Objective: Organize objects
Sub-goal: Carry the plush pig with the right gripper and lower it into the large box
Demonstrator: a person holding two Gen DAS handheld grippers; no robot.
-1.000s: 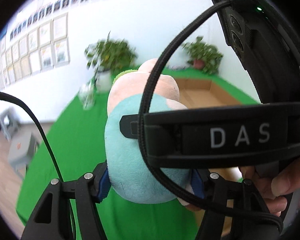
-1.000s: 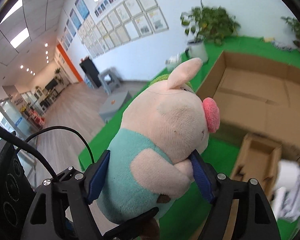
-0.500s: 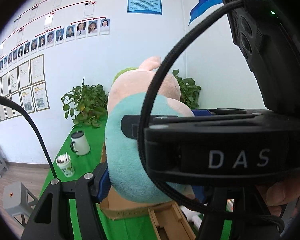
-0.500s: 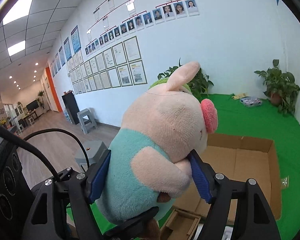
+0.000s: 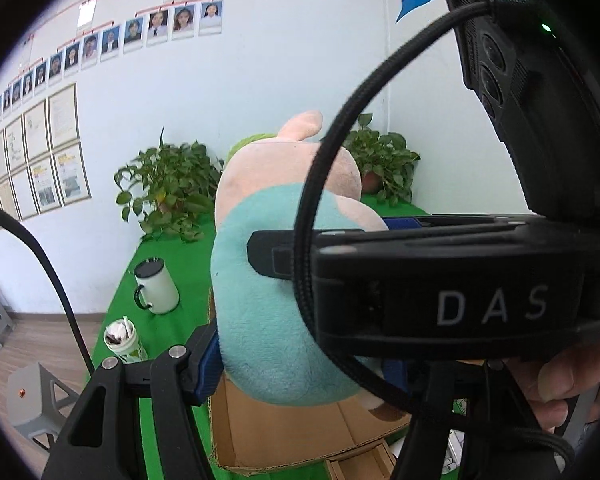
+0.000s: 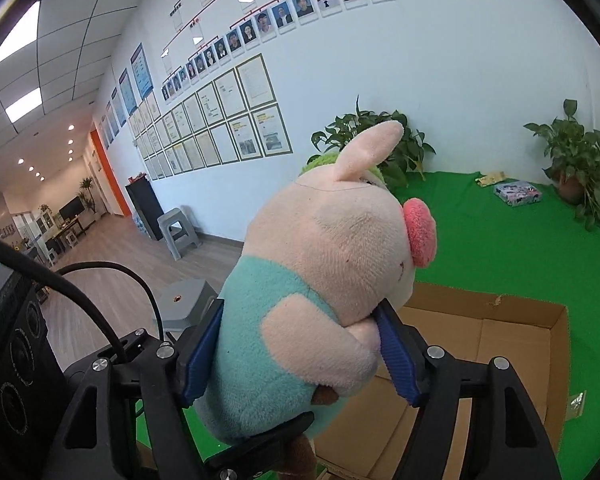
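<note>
Now | both grippers (image 5: 300, 360) (image 6: 300, 356) clamp plush pig (image 6: 324, 280), right closing | apparently above box (image 6: 500, 332)

A soft plush pig (image 6: 320, 280) with fuzzy pink and teal cloth sits above a matt brown cardboard box (image 6: 500, 344). The gripper fingers (image 6: 396, 356) show ribbed blue pads on matt black plastic with shiny metal screws. A napped green cloth (image 6: 500, 248) covers the table; a glossy white mug (image 5: 156, 288) stands on it beside a braided black cable (image 5: 324, 184).
</note>
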